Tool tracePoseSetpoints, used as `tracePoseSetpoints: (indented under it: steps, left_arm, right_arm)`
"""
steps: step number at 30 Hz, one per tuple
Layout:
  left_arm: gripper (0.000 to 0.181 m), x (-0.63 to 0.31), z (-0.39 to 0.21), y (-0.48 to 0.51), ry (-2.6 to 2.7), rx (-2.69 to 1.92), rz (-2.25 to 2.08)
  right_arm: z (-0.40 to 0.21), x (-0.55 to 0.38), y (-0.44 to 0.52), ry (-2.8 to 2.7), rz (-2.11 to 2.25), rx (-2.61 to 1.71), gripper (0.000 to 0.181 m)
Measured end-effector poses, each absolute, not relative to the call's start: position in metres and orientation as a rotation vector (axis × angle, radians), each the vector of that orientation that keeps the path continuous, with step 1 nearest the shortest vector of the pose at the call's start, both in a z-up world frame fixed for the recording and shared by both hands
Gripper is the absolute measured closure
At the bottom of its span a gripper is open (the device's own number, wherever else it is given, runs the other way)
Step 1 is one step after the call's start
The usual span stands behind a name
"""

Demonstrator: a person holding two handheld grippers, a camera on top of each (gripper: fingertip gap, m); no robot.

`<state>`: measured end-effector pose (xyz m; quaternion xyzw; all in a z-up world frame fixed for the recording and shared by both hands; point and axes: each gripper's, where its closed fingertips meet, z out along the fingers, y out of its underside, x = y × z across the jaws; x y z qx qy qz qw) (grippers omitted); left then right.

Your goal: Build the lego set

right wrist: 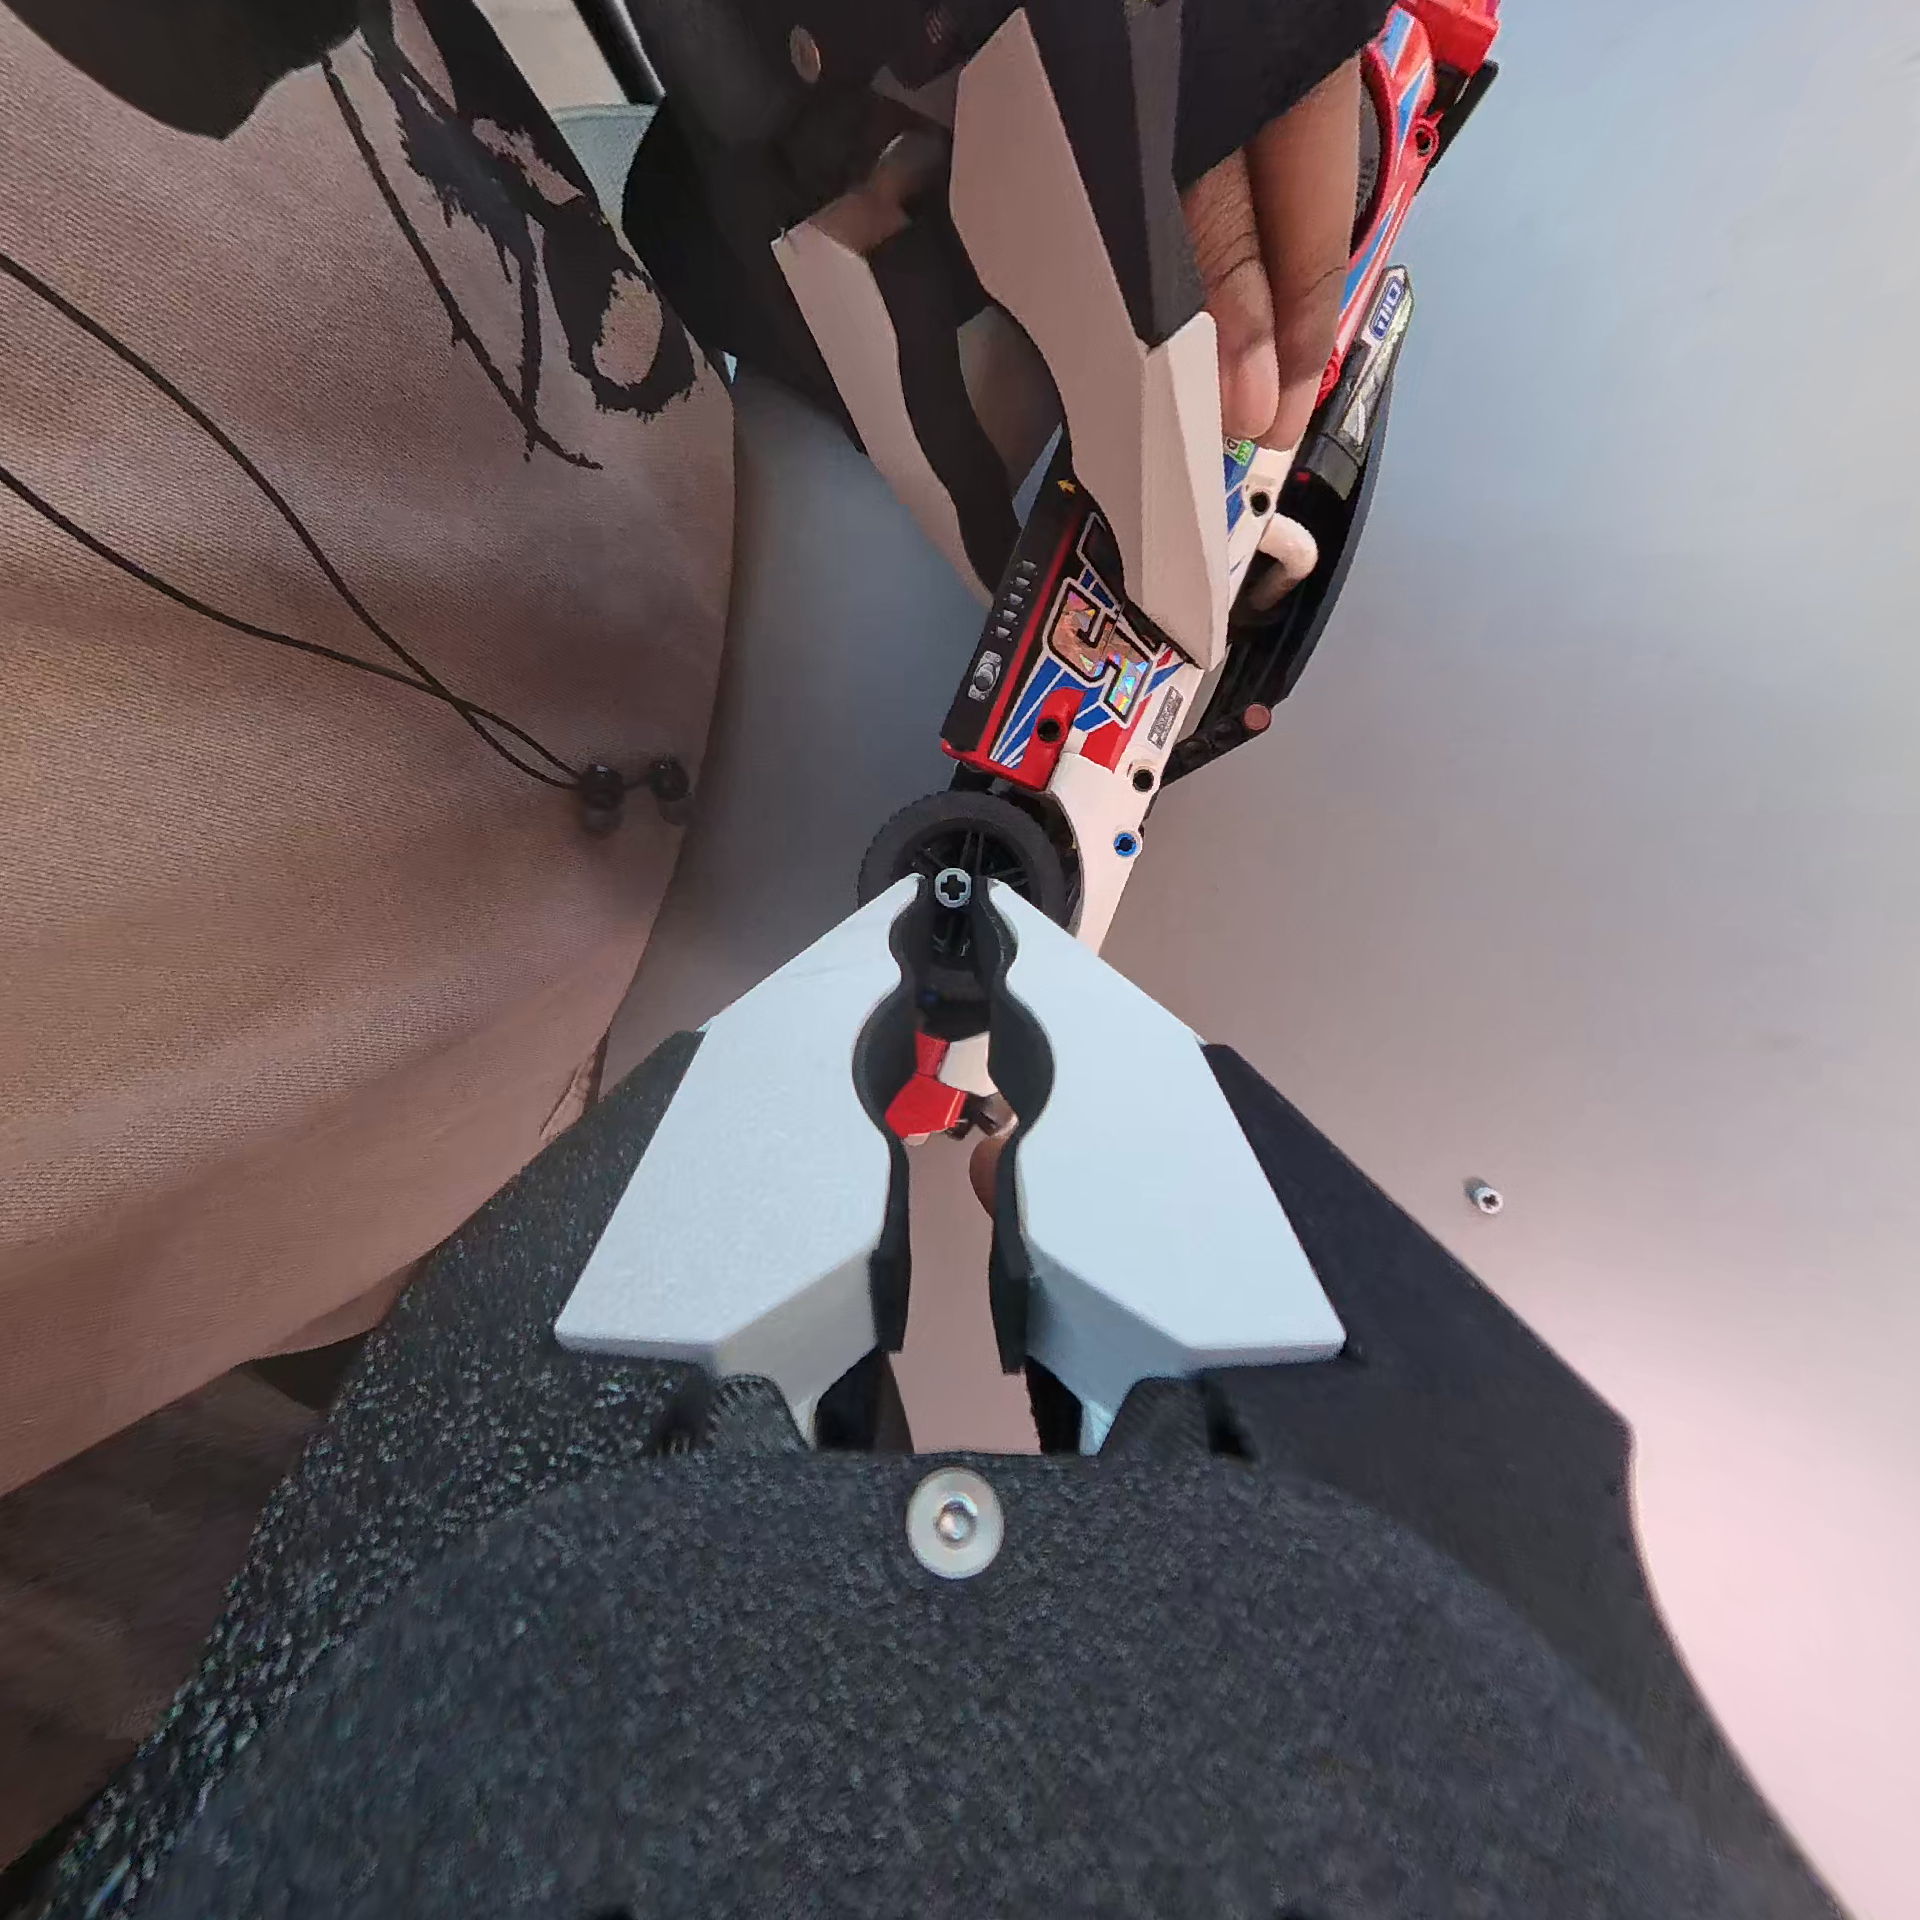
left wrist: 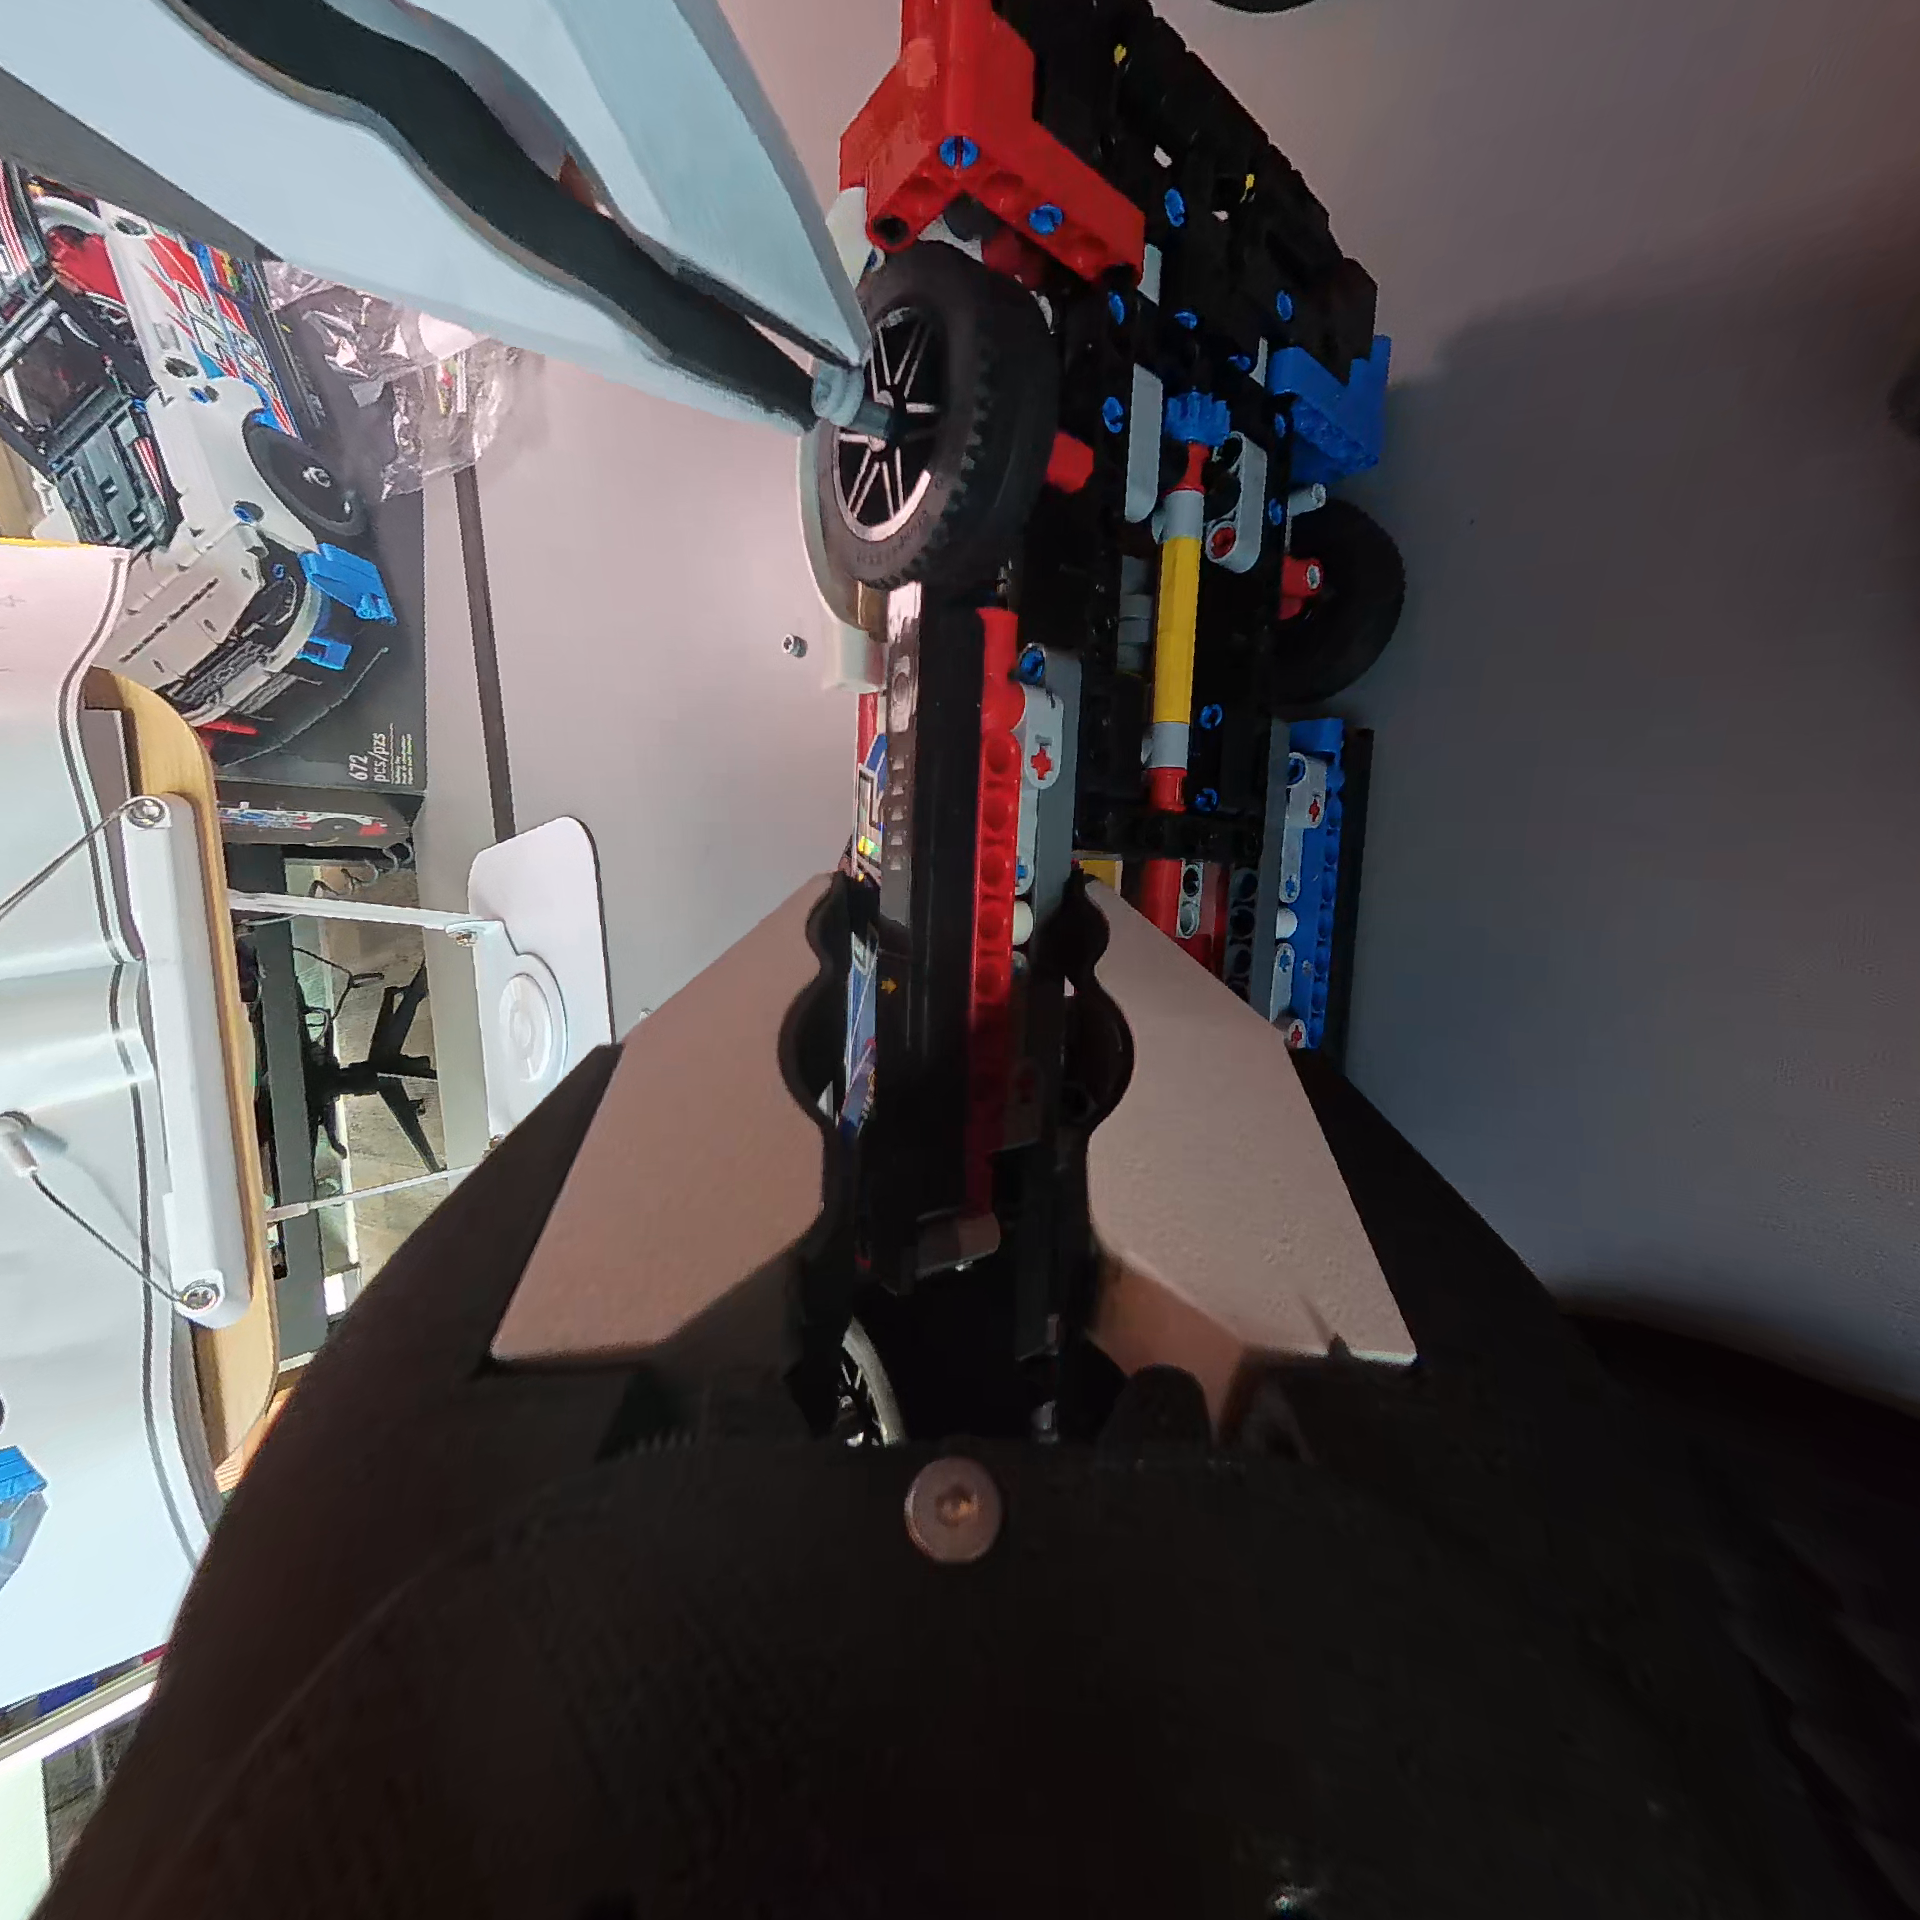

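Observation:
The part-built lego car (left wrist: 1174, 623) is held up with its black, red and blue underside facing the left wrist view. My left gripper (left wrist: 961, 904) is shut on the car's black and red side beam. In the right wrist view the car's stickered side (right wrist: 1081, 665) shows, with the left gripper's fingers (right wrist: 1174, 499) clamped on it. My right gripper (right wrist: 951, 902) is shut on a small grey axle pin (right wrist: 953, 886) at the hub of a black wheel (right wrist: 977, 842). In the left wrist view the right gripper's fingertips (left wrist: 821, 353) hold the pin (left wrist: 844, 400) against that wheel (left wrist: 925, 436).
The set's box (left wrist: 208, 499) and clear plastic bags (left wrist: 416, 364) lie at the left, with an open instruction booklet on a stand (left wrist: 62, 1039). A person's brown shirt (right wrist: 312, 727) fills the left of the right wrist view. A hand (right wrist: 1268, 312) steadies the car. The white table (right wrist: 1558, 935) has a small screw (right wrist: 1484, 1197). The gap from one gripper's tips to the other's is roughly 8 cm.

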<state>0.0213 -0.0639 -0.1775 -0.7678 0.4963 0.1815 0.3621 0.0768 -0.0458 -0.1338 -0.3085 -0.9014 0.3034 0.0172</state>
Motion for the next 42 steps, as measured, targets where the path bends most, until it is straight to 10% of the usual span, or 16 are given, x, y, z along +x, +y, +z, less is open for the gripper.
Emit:
tracePoseSetpoints:
  steps: [42]
  left_arm:
    - [0.147,0.042,-0.167,-0.078,1.261,-1.742,0.791]
  right_arm:
    - [-0.139,0.096,-0.057,-3.007,0.528,-0.959,0.177]
